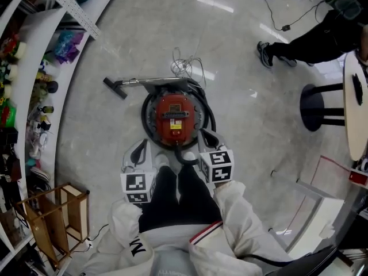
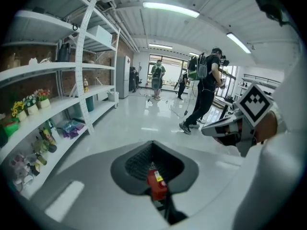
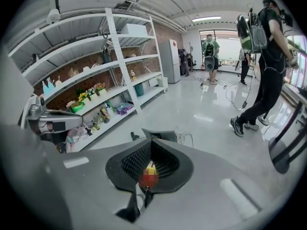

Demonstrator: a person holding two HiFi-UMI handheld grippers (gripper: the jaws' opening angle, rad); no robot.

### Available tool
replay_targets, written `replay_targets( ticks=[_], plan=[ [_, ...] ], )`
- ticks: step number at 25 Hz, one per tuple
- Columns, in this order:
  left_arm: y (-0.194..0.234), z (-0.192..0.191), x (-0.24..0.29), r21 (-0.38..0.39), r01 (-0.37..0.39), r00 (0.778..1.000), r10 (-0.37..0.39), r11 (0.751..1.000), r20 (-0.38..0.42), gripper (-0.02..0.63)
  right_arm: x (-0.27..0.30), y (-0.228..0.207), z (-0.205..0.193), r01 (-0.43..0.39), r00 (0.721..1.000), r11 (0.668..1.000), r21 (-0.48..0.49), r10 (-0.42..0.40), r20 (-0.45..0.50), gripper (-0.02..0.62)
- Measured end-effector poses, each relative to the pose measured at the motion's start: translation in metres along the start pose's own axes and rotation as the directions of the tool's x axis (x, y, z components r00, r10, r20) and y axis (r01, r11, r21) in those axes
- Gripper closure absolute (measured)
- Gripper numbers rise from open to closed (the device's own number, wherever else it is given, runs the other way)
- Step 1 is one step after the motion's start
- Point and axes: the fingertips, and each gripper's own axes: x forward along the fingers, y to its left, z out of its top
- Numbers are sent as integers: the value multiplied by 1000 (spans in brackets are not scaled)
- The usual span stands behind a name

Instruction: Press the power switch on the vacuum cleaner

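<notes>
Two grippers hang low in front of the person's knees. The left gripper [image 1: 140,147] and the right gripper [image 1: 206,135] each have their jaws pressed together with nothing held. Between them, slightly ahead on the floor, stands the red vacuum cleaner [image 1: 172,118]. Each gripper's tip is near the rim on its own side and apart from it. I cannot tell which part on top of the vacuum cleaner is the switch.

White shelves [image 1: 35,62] curve along the left. They carry small flower pots [image 3: 89,95], bottles [image 2: 46,139] and a purple and blue bag [image 1: 65,45]. A wooden rack [image 1: 55,210] stands below them.

A black hose [image 1: 209,111] loops round the vacuum cleaner. Its wand [image 1: 117,87] lies just beyond, and a white cord [image 1: 185,63] lies bundled behind that. The floor to the left and right of the vacuum cleaner is bare and wide. Well to the right are a black stool [image 1: 314,104], the edge of a round tabletop [image 1: 351,111] and another person's shoe [image 1: 265,54].
</notes>
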Motion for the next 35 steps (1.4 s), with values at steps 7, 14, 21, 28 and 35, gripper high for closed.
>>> replay_targets(
  ticks=[7, 14, 21, 28, 35],
  plan=[
    [-9, 56, -18, 42, 7, 997, -10, 999, 70, 606, -50, 10, 59, -12, 995, 999, -45, 17, 102, 595],
    [-13, 108, -36, 50, -5, 988, -3, 999, 157, 606, -87, 12, 103, -13, 981, 999, -50, 22, 193, 595],
    [-19, 137, -46, 56, 0, 977, -12, 998, 212, 606, -114, 15, 133, -19, 961, 998, -62, 36, 275, 595],
    [-26, 172, -44, 75, 4, 966, -24, 997, 257, 606, -136, 19, 175, -29, 931, 995, -93, 61, 359, 595],
    [-40, 203, -48, 91, 12, 952, -39, 996, 303, 606, -164, 17, 204, -32, 899, 992, -125, 83, 430, 595]
  ],
)
